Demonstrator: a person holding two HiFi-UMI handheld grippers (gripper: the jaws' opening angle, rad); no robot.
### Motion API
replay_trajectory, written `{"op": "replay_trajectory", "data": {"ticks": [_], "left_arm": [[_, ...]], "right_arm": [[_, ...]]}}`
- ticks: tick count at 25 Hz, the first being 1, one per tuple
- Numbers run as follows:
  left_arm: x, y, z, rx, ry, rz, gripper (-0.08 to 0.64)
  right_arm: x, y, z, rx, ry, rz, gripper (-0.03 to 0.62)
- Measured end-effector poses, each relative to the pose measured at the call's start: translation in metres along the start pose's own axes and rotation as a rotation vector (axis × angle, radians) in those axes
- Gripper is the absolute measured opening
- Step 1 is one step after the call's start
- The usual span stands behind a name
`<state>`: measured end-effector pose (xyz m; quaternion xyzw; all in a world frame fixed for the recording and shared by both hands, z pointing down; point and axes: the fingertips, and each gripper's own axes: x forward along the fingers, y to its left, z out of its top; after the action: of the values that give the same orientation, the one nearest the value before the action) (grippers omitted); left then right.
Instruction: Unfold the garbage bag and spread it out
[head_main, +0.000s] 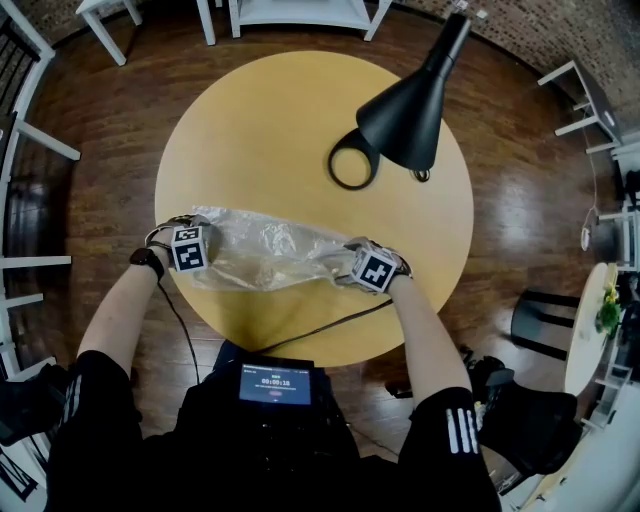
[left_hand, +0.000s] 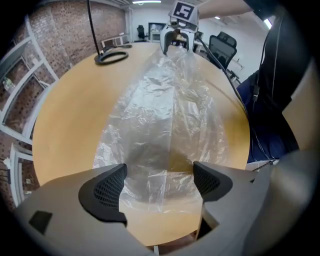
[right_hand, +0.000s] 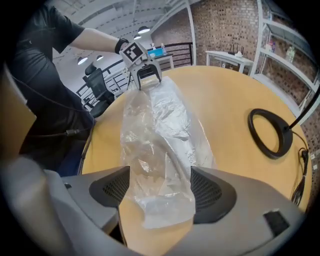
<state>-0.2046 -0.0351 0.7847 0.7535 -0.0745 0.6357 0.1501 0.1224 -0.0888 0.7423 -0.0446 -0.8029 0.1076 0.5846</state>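
The bag (head_main: 270, 250) lies crinkly on the table (head_main: 290, 110), with an end between each gripper's jaws. The left gripper (left_hand: 160, 182) and right gripper (right_hand: 157, 187) both stand wide, pinching nothing. Best to grab just one layer, then pull apart softly.

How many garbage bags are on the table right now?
1: the garbage bag lies across the near side of the table, between the left gripper and right gripper.
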Motion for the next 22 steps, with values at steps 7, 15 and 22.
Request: {"op": "replay_trajectory", "data": {"ticks": [7, 15, 22], "left_arm": [[-0.003, 0.022, -0.004, 0.059, 0.056, 0.003, 0.48], [-0.008, 0.048, 0.001, 0.057, 0.077, 0.023, 0.495], [-0.006, 0.048, -0.002, 0.039, 0.061, 0.046, 0.495]], "right_arm": [[0.015, -0.01, -0.013, -0.014, 0.045, -0.032, 0.454], [0.018, -0.03, -0.016, 0.001, 0.04, -0.073, 0.471], [-0.013, -0.031, 0.005, 0.052, -0.11, -0.104, 0.472]]}}
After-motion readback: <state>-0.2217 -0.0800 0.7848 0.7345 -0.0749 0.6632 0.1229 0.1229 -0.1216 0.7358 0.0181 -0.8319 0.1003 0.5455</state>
